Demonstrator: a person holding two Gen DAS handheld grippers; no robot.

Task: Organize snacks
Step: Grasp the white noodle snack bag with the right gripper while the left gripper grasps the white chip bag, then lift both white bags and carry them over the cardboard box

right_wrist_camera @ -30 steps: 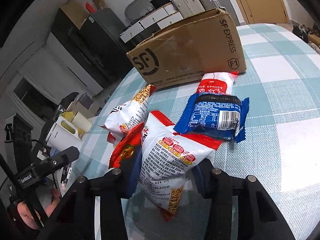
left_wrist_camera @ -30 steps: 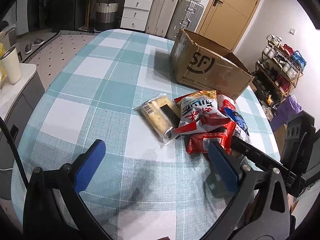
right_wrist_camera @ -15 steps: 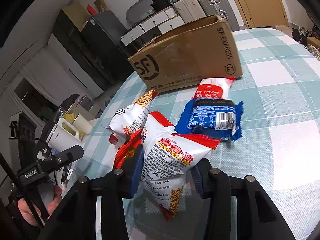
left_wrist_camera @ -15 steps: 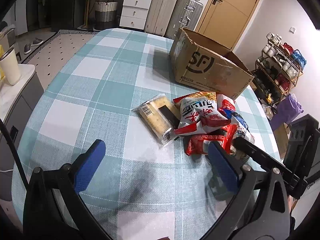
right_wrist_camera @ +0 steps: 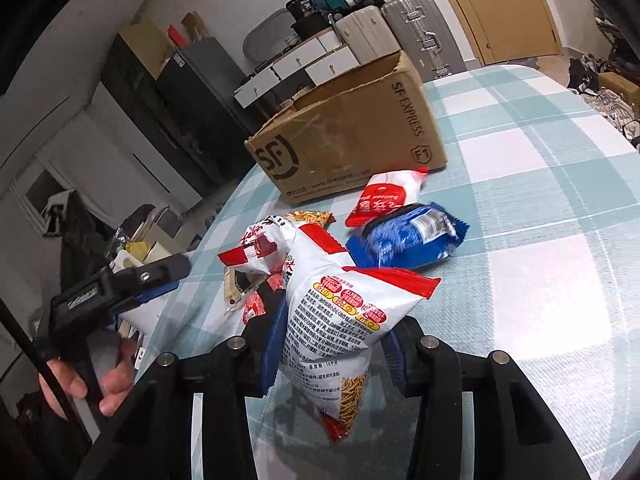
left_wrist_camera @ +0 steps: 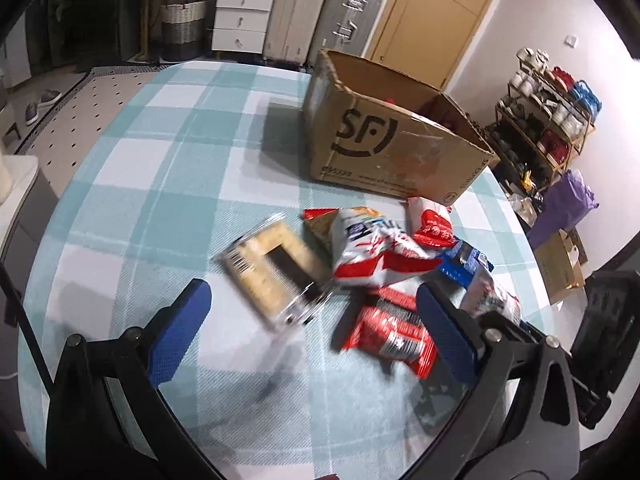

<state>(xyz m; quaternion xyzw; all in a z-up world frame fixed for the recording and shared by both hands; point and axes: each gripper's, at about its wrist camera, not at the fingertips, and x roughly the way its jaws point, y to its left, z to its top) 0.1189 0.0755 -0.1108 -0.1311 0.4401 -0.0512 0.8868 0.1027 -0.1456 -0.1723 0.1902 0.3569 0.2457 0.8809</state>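
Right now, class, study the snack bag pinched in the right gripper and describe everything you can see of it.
The snack bag is a puffed, glossy plastic pouch, white with red bands at its sealed ends, dense printed text and red-and-yellow badges on the side facing the right wrist camera, and a picture of thin golden sticks near its lower end. The right gripper is shut on its middle, blue pads pressing both sides. It stands roughly upright, its lower end casting a shadow on the checked tablecloth. Whether it touches the packets behind is unclear.

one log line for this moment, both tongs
left tongs: open, empty | right tongs: shut on noodle snack bag | cardboard box: open
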